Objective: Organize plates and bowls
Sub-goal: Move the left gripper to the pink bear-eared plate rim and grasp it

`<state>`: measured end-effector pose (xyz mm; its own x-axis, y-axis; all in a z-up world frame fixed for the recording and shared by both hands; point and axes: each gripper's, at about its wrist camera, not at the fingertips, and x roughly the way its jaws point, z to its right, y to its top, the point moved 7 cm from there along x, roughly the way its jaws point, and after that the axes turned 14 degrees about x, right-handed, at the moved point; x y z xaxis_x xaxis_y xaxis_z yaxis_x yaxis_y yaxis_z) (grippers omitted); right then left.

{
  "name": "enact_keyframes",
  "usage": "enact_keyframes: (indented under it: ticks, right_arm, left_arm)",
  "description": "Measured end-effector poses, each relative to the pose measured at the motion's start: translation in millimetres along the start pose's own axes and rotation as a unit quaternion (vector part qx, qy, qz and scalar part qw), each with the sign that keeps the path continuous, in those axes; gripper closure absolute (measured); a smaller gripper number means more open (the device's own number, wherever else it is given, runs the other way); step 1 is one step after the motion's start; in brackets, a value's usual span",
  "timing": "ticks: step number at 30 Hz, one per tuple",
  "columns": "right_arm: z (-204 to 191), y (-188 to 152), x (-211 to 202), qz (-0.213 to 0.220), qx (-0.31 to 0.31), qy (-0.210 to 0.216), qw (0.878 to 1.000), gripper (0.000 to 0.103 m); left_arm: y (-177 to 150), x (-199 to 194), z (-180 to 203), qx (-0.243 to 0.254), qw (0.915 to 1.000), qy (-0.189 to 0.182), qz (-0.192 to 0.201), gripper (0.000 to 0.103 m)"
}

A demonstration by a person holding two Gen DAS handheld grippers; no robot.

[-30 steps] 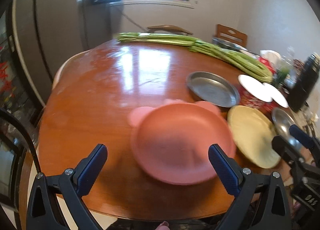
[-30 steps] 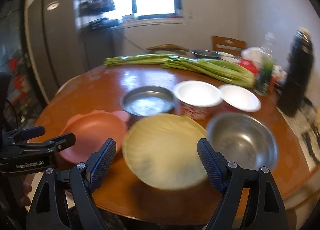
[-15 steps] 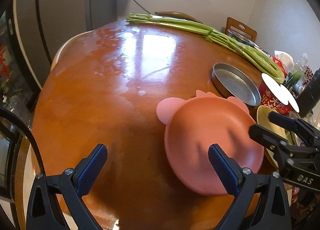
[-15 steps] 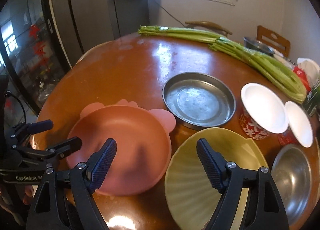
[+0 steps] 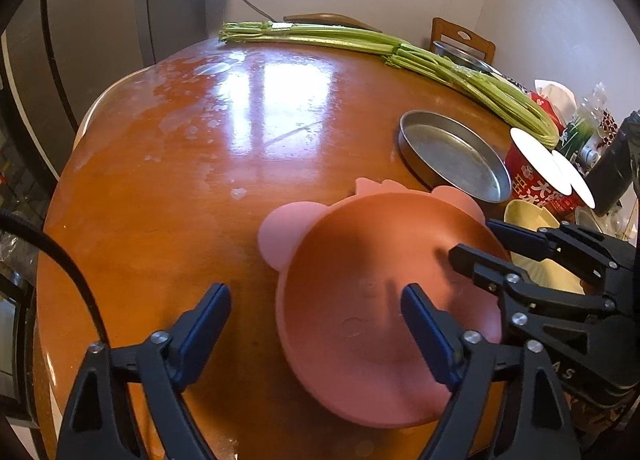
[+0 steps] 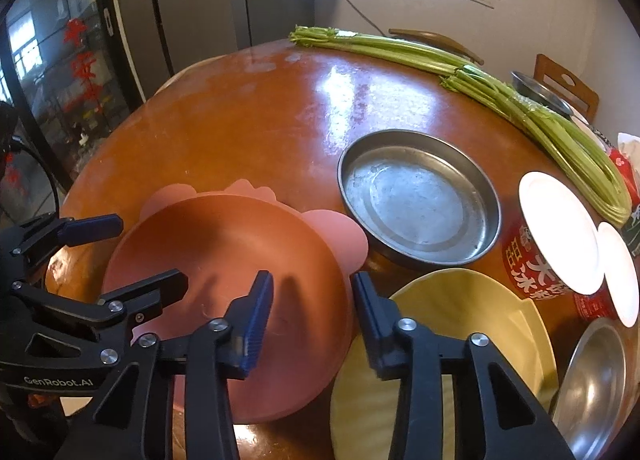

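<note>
Round wooden table (image 6: 248, 131): glossy orange-brown top, window glare across the middle, pale smudges toward the far-left edge.

Celery bunch (image 6: 472, 75): long green stalks lying along the far-right rim of the table.

Pink plate (image 6: 224, 280): matte salmon, shallow dish with two rounded ear tabs and a small scalloped tuft on the far rim. Sits on the table at the near edge, left of the yellow plate; faint embossed marks in its well, seen in the left wrist view.

Yellow plate (image 6: 472, 324): pale, ribbed like a shell, near edge, its left rim just beside the pink plate's right rim; contact cannot be told.

Steel pan (image 6: 420, 199): round, flat-bottomed, dull grey, just behind both plates.

Steel bowl (image 6: 596, 380): shiny, partly cut off at the near right.

Two red cups with white lids (image 6: 560, 232): printed characters, right of the pan.

Left gripper (image 5: 316, 320): jaws spread wide, empty, right finger over the pink plate's well, left finger over bare table.

Right gripper (image 6: 312, 300): jaws narrowed but apart, straddling the pink plate's right rim; no grip visible.
</note>
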<state>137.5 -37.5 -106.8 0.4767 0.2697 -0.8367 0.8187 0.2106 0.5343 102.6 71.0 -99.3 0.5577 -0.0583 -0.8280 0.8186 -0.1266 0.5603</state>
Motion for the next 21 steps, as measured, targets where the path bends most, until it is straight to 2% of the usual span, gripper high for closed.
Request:
enact_keyframes:
  ticks: [3, 4, 5, 14, 21]
  right_arm:
    - [0, 1, 2, 0.0, -0.001, 0.004, 1.0, 0.067]
    - [0, 1, 2, -0.001, 0.001, 0.009, 1.0, 0.067]
    - [-1, 2, 3, -0.002, 0.002, 0.013, 1.0, 0.068]
    - [-12, 7, 4, -0.006, 0.009, 0.03, 0.999, 0.067]
    - [-37, 30, 4, 0.007, -0.005, 0.046, 0.999, 0.067]
  left_arm:
    - [1, 4, 4, 0.003, 1.0, -0.008, -0.004, 0.03]
    - [1, 5, 6, 0.005, 0.9999, -0.012, -0.007, 0.038]
    - [1, 6, 7, 0.006, 0.9999, -0.012, -0.009, 0.04]
    - [2, 0, -9, -0.014, 0.9999, -0.005, -0.003, 0.042]
    - [16, -8, -36, -0.031, 0.9993, 0.019, 0.013, 0.042]
